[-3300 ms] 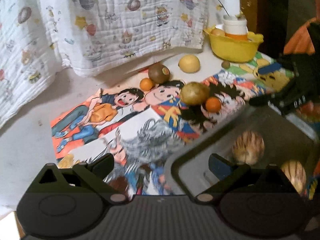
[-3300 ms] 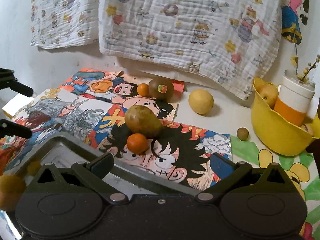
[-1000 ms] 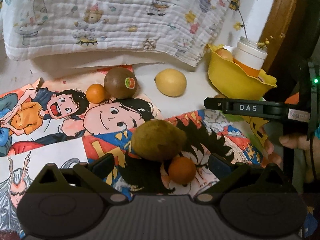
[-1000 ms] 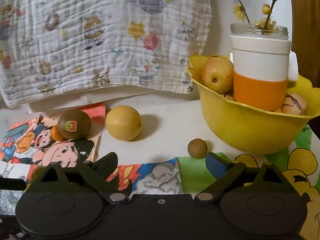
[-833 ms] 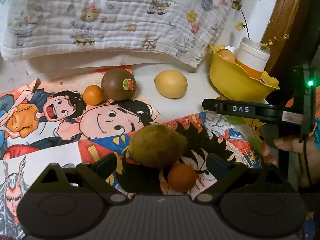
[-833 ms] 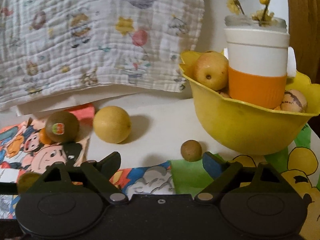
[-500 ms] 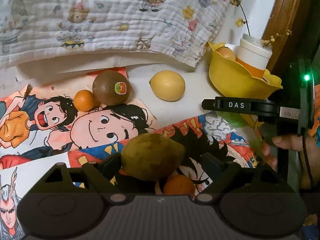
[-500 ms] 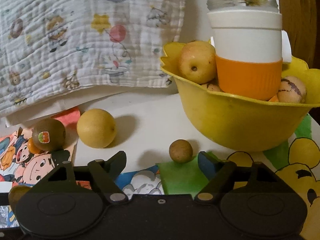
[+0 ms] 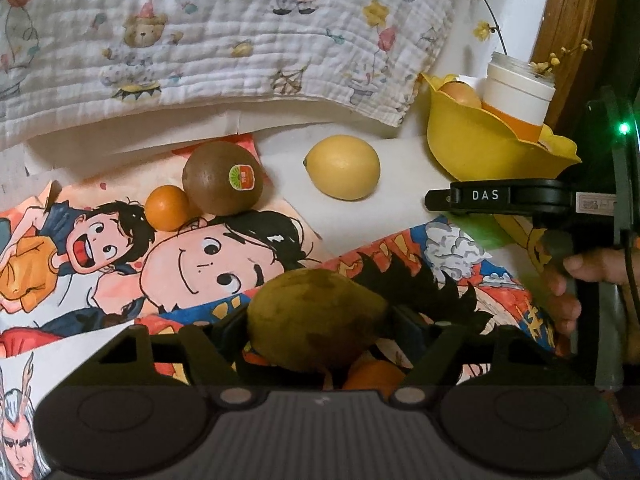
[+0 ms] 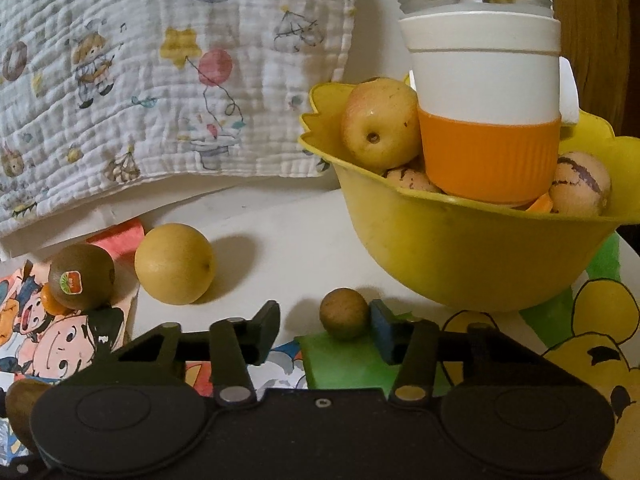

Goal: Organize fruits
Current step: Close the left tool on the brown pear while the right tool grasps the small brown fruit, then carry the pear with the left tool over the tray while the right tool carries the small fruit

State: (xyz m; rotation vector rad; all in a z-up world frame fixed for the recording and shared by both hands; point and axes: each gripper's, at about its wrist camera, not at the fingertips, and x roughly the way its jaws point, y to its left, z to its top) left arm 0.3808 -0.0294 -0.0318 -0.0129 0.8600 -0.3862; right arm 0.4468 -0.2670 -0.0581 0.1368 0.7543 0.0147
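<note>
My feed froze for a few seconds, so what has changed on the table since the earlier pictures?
Both came in from the tray. The left hand-held gripper has just been closing around the brownish-green fruit. The right hand-held gripper has just been closing; the small brown fruit lies against its right finger, not clamped. Kiwi, lemon and yellow bowl stayed put.

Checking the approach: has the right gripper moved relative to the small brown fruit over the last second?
Yes. The right gripper came forward to the small brown fruit, jaws closing around it.
</note>
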